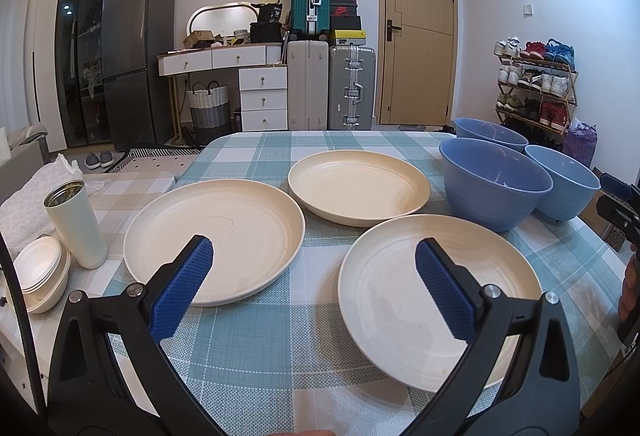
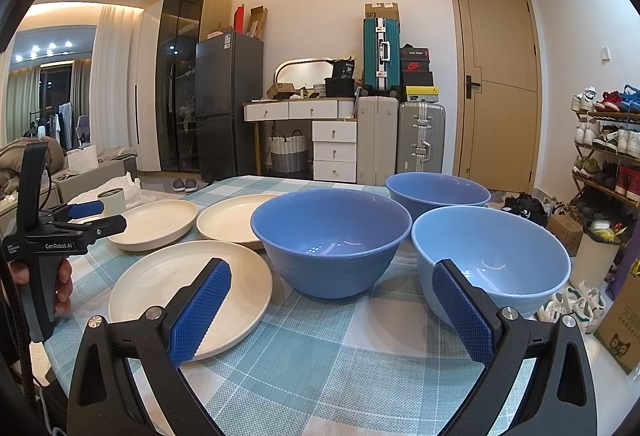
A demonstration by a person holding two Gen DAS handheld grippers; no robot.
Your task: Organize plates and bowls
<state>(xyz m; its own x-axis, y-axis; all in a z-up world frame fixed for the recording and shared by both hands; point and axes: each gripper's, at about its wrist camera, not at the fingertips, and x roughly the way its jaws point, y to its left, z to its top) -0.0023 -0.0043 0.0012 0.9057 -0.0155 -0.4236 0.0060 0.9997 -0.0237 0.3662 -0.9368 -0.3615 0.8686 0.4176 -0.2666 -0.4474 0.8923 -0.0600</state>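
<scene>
Three cream plates lie apart on the checked tablecloth: a left plate [image 1: 216, 236], a far plate [image 1: 358, 185] and a near right plate [image 1: 432, 296]. Three blue bowls stand to their right: a darker near bowl [image 1: 494, 181], a far bowl [image 1: 490, 133] and a lighter right bowl [image 1: 564, 179]. My left gripper [image 1: 314, 264] is open and empty, above the gap between the left and near plates. My right gripper [image 2: 332, 288] is open and empty, in front of the darker bowl [image 2: 332, 236] and the lighter bowl [image 2: 490, 264]. The left gripper also shows in the right wrist view [image 2: 94, 215].
A white tumbler [image 1: 76, 224] and a stack of small cream bowls [image 1: 42, 272] stand on a side surface at the left, beside crumpled white wrap. The table's right edge runs just past the lighter bowl. A shoe rack [image 1: 536, 87] stands beyond it.
</scene>
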